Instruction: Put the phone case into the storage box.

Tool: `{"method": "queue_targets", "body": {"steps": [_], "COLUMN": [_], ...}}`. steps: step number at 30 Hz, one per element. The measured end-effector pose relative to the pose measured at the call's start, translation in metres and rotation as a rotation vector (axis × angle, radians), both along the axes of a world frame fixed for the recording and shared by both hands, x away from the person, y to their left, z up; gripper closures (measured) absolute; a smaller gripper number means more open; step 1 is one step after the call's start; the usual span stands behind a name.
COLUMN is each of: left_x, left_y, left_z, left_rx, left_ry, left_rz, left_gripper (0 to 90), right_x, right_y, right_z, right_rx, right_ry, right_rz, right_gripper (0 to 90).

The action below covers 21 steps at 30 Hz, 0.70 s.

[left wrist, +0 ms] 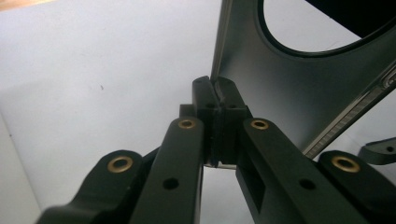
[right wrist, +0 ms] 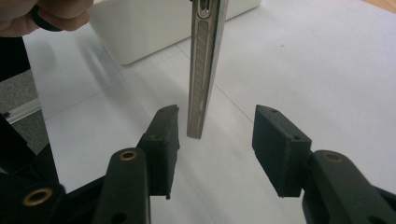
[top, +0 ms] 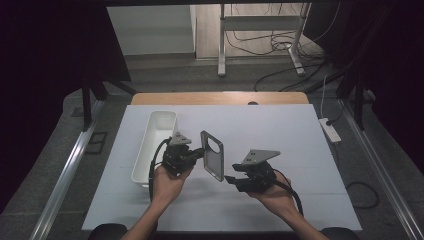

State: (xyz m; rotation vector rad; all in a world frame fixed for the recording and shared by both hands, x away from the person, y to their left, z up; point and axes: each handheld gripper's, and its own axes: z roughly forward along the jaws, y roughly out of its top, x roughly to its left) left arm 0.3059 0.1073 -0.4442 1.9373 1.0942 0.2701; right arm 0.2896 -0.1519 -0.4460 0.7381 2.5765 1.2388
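A grey phone case (top: 212,155) with a round camera hole is held upright above the white table sheet. My left gripper (top: 200,154) is shut on its left edge; in the left gripper view the jaws (left wrist: 215,91) pinch the case (left wrist: 289,93) at its rim. My right gripper (top: 230,179) is just right of and below the case. In the right gripper view the case's thin edge (right wrist: 203,70) hangs between the jaws (right wrist: 217,112), closer to the left one. Gaps show on both sides, so the pads do not press on it.
A long white tray (top: 155,145) stands left of the left hand, also seen behind the case as the tray (right wrist: 140,32). A white power strip (top: 330,129) lies off the table's right edge. The white sheet (top: 280,130) covers the table.
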Motion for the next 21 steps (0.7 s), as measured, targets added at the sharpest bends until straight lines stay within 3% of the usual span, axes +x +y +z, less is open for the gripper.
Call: {"method": "queue_targets", "body": {"steps": [10,21], "left_x": [0.001,0.004], "left_y": [0.003,0.013], "left_z": [0.001,0.003], "left_rx": [0.009,-0.013], "left_ry": [-0.001,0.006], "left_rz": [0.008,0.014], "left_gripper": [89.5,89.5], "right_x": [0.001,0.004], "right_y": [-0.004,-0.012], "right_z": [0.001,0.001], "right_rx": [0.002,-0.004], "right_ry": [0.008,0.023], "right_rz": [-0.006,-0.016], "right_gripper": [48.8,45.4]}}
